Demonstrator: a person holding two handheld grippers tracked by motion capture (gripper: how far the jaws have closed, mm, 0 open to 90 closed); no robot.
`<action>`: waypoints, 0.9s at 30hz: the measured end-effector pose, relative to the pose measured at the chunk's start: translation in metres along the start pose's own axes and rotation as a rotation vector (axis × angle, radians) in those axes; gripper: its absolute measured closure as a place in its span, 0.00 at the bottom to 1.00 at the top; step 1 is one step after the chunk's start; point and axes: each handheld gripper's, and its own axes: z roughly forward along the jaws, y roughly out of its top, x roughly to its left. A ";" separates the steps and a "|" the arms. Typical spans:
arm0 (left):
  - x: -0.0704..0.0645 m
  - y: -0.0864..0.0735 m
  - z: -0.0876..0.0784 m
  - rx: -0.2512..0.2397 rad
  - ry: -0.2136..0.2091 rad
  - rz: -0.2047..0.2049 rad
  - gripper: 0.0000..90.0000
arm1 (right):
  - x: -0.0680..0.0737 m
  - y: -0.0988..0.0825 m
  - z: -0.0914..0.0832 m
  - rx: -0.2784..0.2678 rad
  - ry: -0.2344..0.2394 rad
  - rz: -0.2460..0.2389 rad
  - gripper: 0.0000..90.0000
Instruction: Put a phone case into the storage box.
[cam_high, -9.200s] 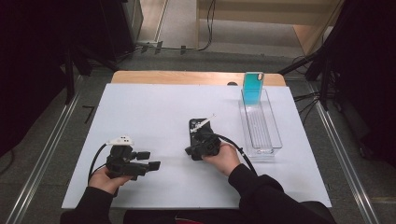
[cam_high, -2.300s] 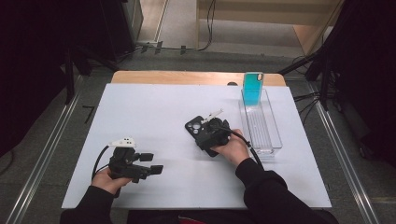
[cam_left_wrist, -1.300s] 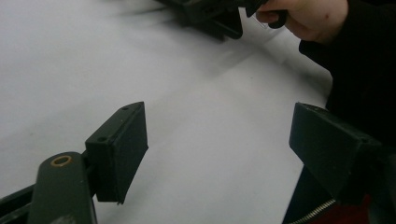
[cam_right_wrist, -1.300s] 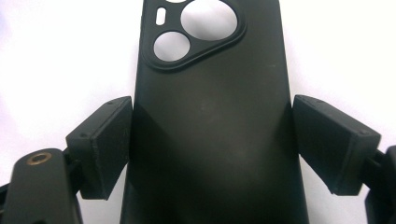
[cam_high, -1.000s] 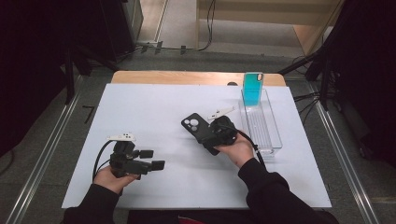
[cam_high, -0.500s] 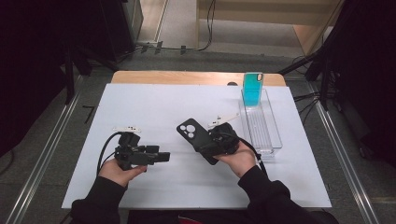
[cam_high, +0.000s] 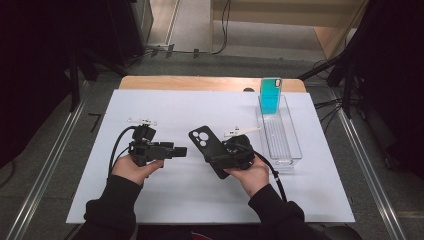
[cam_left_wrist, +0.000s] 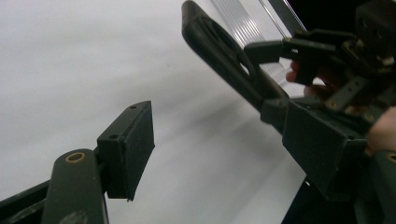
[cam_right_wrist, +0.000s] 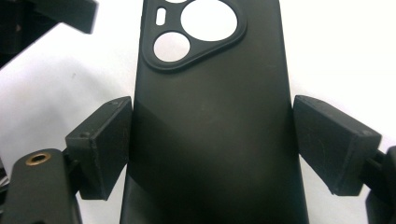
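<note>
On our white table (cam_high: 165, 105), our right gripper (cam_high: 231, 156) clamps a black case (cam_high: 206, 148) across its sides; our left gripper (cam_high: 176, 151), left of it, gapes empty, jaws having just narrowed.

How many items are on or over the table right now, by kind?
Phone cases: 2, a black case clamped in the right gripper and a teal case standing upright at the far end of the tray
Clear trays: 1, the tray
Grippers: 2, with the left gripper holding nothing
Total: 5
</note>
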 end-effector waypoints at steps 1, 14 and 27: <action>0.000 0.002 0.001 0.000 0.010 0.004 0.27 | 0.002 0.000 0.001 0.002 -0.001 0.002 0.16; 0.007 0.018 0.018 -0.044 0.061 -0.055 0.27 | 0.017 0.000 0.012 -0.060 -0.011 0.053 0.16; 0.008 0.027 0.036 -0.072 0.079 -0.078 0.35 | 0.024 -0.003 0.019 -0.128 -0.006 0.103 0.15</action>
